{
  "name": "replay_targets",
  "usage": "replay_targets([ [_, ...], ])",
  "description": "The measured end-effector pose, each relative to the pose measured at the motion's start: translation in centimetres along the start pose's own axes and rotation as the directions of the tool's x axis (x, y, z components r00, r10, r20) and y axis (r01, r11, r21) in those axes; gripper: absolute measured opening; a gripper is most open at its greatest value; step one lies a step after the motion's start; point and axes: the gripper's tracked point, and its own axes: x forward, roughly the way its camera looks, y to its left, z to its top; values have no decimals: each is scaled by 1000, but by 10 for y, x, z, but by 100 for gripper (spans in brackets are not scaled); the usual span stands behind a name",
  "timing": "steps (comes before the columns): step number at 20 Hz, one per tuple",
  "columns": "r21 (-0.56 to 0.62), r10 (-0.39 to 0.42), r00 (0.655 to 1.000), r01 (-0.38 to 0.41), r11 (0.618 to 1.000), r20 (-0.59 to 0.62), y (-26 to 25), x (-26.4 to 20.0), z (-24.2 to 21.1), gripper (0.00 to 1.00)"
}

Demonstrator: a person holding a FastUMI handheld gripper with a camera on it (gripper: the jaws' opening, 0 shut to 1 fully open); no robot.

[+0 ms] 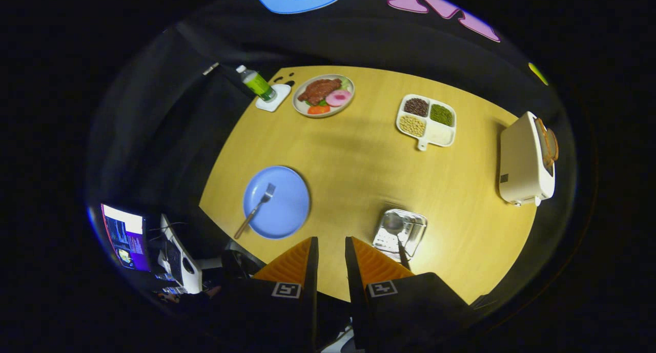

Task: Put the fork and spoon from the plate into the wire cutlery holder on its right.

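Note:
A round blue plate lies on the yellow wooden table, ahead and to the left of my fingers. A metal fork rests across it, tines toward the plate's middle and handle sticking out over its near left rim. Right of the plate, just ahead of my right finger, stands the wire cutlery holder. A spoon sits inside it, its handle leaning toward me. My gripper hovers high over the table's near edge, between plate and holder. It is open, with nothing between its fingers.
At the far side are a plate of food, a green bottle on a white coaster, and a white divided dish of beans. A cream toaster stands at the right edge. A lit screen sits beyond the table's left.

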Motion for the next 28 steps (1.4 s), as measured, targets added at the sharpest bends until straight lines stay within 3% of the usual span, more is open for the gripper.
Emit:
replay_targets([
  [4, 15, 115, 993, -115, 993, 5, 72, 31, -10, 33],
  [9, 95, 188, 982, -184, 978, -28, 137, 86, -22, 33],
  [21, 123, 47, 990, -31, 992, -134, 173, 230, -40, 33],
  [28, 157, -23, 981, 54, 986, -194, 167, 271, -50, 33],
])
